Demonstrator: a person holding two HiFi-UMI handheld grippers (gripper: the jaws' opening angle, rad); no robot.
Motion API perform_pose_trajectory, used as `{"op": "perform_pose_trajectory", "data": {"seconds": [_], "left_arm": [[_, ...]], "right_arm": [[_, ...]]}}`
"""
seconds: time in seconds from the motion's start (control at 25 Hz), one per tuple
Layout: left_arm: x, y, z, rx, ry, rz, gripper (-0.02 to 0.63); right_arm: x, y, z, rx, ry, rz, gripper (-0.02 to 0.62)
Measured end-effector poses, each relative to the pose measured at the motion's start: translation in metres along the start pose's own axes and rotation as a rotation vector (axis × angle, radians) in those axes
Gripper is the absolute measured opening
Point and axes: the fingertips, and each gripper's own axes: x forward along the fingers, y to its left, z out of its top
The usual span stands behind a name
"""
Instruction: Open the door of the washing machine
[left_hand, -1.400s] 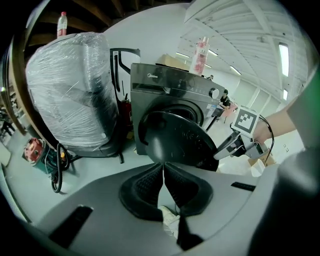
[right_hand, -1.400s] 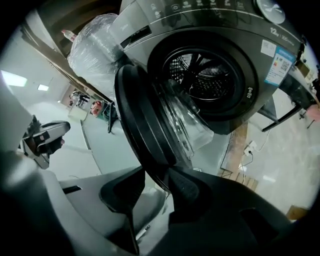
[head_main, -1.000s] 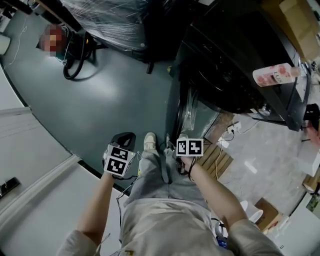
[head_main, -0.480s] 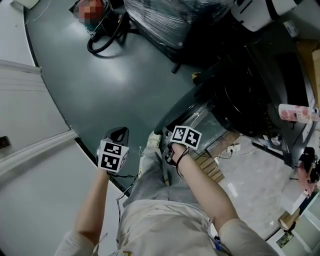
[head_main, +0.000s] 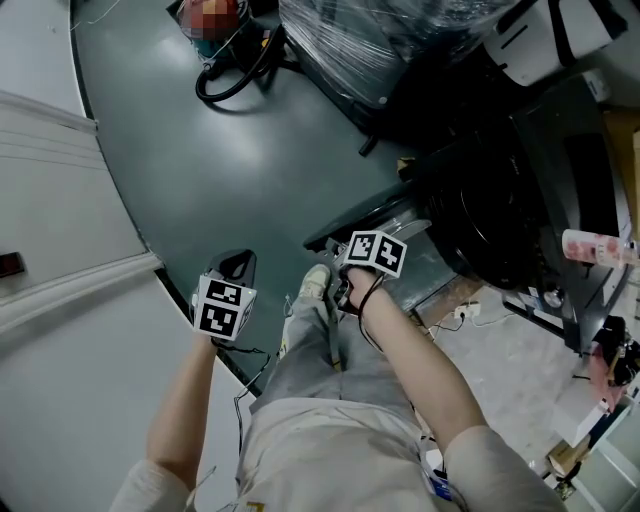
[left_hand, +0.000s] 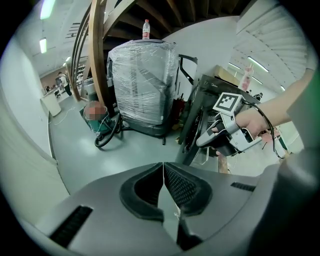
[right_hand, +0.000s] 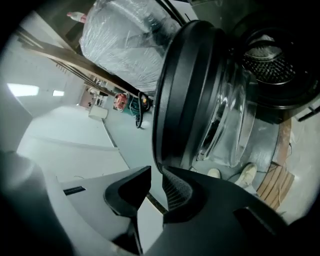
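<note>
Door rim (right_hand: 175, 100) between closing jaws of right gripper (right_hand: 156, 170), left gripper (left_hand: 163, 164) pressed together, open floor (head_main: 250, 170) beside

Holds right gripper (head_main: 358, 258) at rim of the swung-out washing machine door (head_main: 372, 214), closing its jaws there; holds left gripper (head_main: 236, 268) apart over grey floor (head_main: 200, 170), near white shoe (head_main: 313, 283)

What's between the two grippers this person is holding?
In the head view, the person's own trouser leg and pale shoe lie between the left gripper and the right gripper, whose fingers are closing with nothing between them.
</note>
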Motion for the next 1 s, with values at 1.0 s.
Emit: {"op": "perform_pose_trajectory", "data": {"seconds": [1.0], "left_arm": [[-0.052, -0.167, 0.274, 0.384, -0.389, -0.267, 0.025]], "right_arm": [[-0.331, 0.034, 0.069, -0.602, -0.599, -0.075, 0.028]]}}
